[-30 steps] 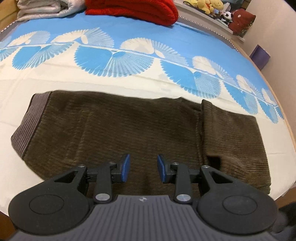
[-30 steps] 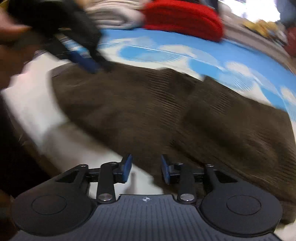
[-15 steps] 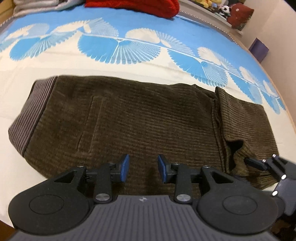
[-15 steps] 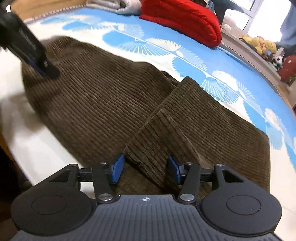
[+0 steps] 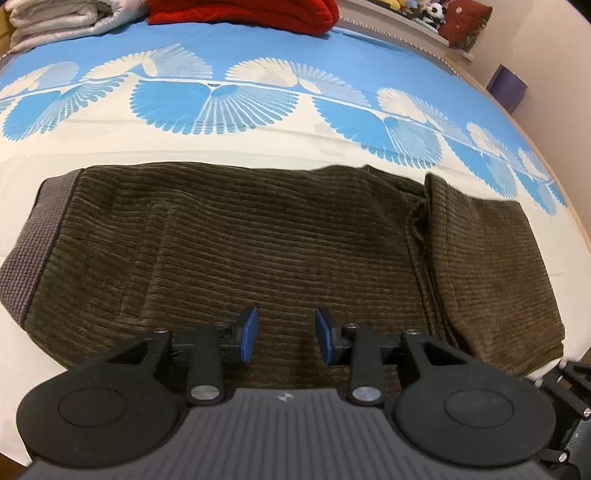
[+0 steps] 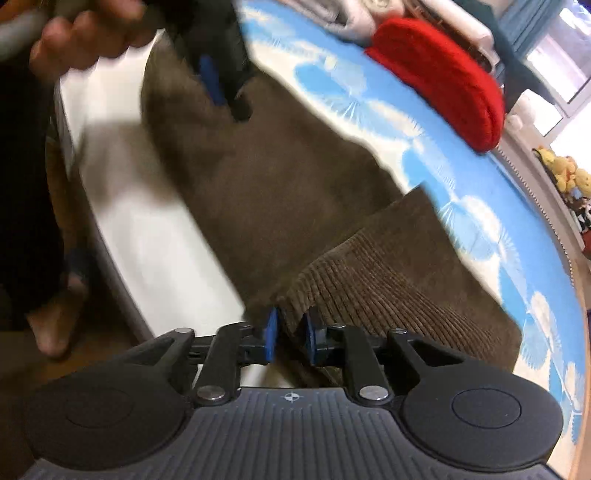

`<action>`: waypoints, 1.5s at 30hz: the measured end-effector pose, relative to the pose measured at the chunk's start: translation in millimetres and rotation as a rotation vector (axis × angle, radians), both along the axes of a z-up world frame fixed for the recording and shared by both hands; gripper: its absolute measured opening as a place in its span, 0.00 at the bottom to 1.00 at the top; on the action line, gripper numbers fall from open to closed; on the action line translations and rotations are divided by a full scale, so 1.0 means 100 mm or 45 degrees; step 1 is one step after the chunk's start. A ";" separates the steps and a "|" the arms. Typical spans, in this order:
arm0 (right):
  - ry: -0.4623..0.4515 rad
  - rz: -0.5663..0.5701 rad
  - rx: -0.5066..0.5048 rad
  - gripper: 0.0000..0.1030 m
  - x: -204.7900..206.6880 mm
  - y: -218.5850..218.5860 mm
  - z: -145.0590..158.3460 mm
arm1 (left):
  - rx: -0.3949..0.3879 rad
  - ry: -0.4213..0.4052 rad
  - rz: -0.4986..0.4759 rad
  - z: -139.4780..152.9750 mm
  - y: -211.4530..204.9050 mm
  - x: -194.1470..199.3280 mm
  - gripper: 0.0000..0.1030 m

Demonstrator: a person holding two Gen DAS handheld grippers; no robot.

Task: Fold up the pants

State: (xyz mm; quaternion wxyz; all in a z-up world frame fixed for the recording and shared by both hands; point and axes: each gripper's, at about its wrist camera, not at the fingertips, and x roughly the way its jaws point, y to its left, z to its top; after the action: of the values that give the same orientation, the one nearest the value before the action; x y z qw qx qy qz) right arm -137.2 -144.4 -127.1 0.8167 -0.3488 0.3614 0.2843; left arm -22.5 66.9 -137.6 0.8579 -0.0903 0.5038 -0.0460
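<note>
— Lying folded across the near side of a bed (image 5: 258,144), a pair of brown corduroy pants (image 5: 280,240) stretches from a grey ribbed waistband (image 5: 33,251) at the left of the left wrist view to a doubled-over leg section at the right. Where do the tongs stand?

— Left tongs (image 5: 284,334) hover over the near edge of the pants, blue pads (image 5: 248,334) apart, nothing between them, released. Right tongs (image 6: 290,338) have just been closing, and a raised fold of corduroy sits between their pads; the blue pads press on it from both sides, so they are clenched on the pants.

— And what part of the pants is that fold?

— It is a near corner of the doubled-over leg end, lifted off the layer beneath; the ribs of the cloth run clear close to the pads, while the rest of the right wrist view is blurred.

— What else shows?

— The bedsheet is cream near the pants and blue farther off, with a row of fan-shaped prints. A red blanket (image 5: 243,14) and a pale folded quilt (image 5: 55,22) lie at the far side of the bed. Stuffed toys (image 6: 565,173) sit on a ledge beyond. In the right wrist view a person's hand (image 6: 85,40) holds the left tool above the waistband end, and a bare foot (image 6: 51,325) stands on the floor beside the bed.
</note>
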 end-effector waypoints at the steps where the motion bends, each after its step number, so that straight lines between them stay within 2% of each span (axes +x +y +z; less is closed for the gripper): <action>1: -0.008 -0.009 0.024 0.34 -0.02 -0.01 -0.01 | 0.007 0.002 -0.009 -0.01 -0.03 0.00 0.37; 2: -0.016 -0.017 0.036 0.50 -0.02 -0.02 -0.02 | 0.012 0.003 -0.020 -0.02 -0.06 0.00 0.37; 3: -0.034 -0.017 0.032 0.57 -0.03 -0.01 -0.05 | 0.022 0.002 -0.030 -0.02 -0.08 0.00 0.37; 7: -0.122 0.066 -0.063 0.57 -0.09 0.08 -0.18 | 0.050 0.009 -0.036 -0.06 -0.11 0.01 0.37; 10: -0.175 0.090 -0.137 0.52 -0.07 0.15 -0.26 | 0.051 0.009 -0.028 -0.07 -0.09 0.03 0.37; 11: -0.146 0.098 -0.117 0.38 -0.04 0.15 -0.23 | 0.051 0.007 -0.025 -0.07 -0.08 0.03 0.37; 12: -0.113 0.097 -0.097 0.33 -0.01 0.13 -0.18 | 0.048 0.005 -0.021 -0.06 -0.06 0.03 0.37; 14: -0.067 0.047 0.008 0.30 0.13 0.03 0.10 | 0.032 0.002 -0.009 -0.05 -0.03 0.02 0.37; 17: -0.045 -0.156 0.275 0.28 0.48 -0.26 0.66 | 0.024 -0.006 -0.002 -0.03 0.02 0.01 0.37; 20: -0.139 -0.417 0.583 0.27 0.77 -0.63 1.33 | 0.013 -0.007 0.009 -0.02 0.06 0.00 0.37; 22: -0.233 -0.520 0.737 0.27 0.78 -0.75 1.61 | 0.008 -0.007 0.015 -0.01 0.08 -0.01 0.37; 23: -0.270 -0.521 0.769 0.27 0.73 -0.72 1.68 | 0.005 -0.007 0.019 -0.01 0.09 -0.01 0.37; 25: -0.306 -0.415 0.729 0.27 0.57 -0.49 1.63 | 0.000 -0.007 0.030 0.00 0.12 -0.01 0.37; 27: -0.256 -0.294 0.605 0.28 0.42 -0.15 1.31 | -0.008 -0.004 0.036 0.01 0.13 -0.01 0.37; 29: -0.165 -0.256 0.490 0.29 0.36 0.10 0.87 | -0.012 -0.003 0.033 0.01 0.12 -0.02 0.37; 32: 0.082 -0.177 0.222 0.29 0.28 0.37 0.05 | -0.009 0.004 0.018 0.00 0.10 -0.03 0.37; 33: 0.132 -0.147 0.156 0.30 0.23 0.41 -0.10 | -0.014 0.008 0.014 -0.01 0.09 -0.03 0.37; 34: 0.110 -0.114 0.105 0.30 0.15 0.42 -0.18 | -0.022 0.011 0.008 -0.02 0.08 -0.02 0.37; 35: 0.064 -0.090 0.084 0.30 0.08 0.44 -0.16 | -0.034 0.010 0.000 -0.02 0.07 -0.02 0.37; 36: 0.070 -0.091 0.106 0.30 0.06 0.41 -0.06 | -0.047 0.006 -0.012 -0.01 0.05 -0.01 0.37; 38: 0.101 -0.130 0.243 0.33 0.06 0.29 0.20 | -0.078 -0.016 -0.053 0.01 -0.03 0.00 0.37; 39: 0.096 -0.147 0.316 0.38 0.07 0.18 0.35 | -0.100 -0.033 -0.082 0.02 -0.08 -0.01 0.37; 41: 0.075 -0.215 0.429 0.44 0.13 -0.11 0.59 | -0.151 -0.071 -0.168 0.07 -0.23 -0.02 0.37; 43: 0.053 -0.376 0.528 0.45 0.25 -0.50 0.74 | -0.209 -0.105 -0.283 0.10 -0.43 -0.05 0.37; 45: 0.019 -0.636 0.593 0.48 0.41 -0.96 0.75 | -0.223 -0.134 -0.392 0.12 -0.62 -0.09 0.37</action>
State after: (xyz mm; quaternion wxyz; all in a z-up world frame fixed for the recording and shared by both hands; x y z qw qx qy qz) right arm -95.9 -240.2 -51.8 0.9160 -0.0516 0.3672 0.1529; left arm -31.1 5.0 -126.0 0.8548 -0.0839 0.4600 -0.2249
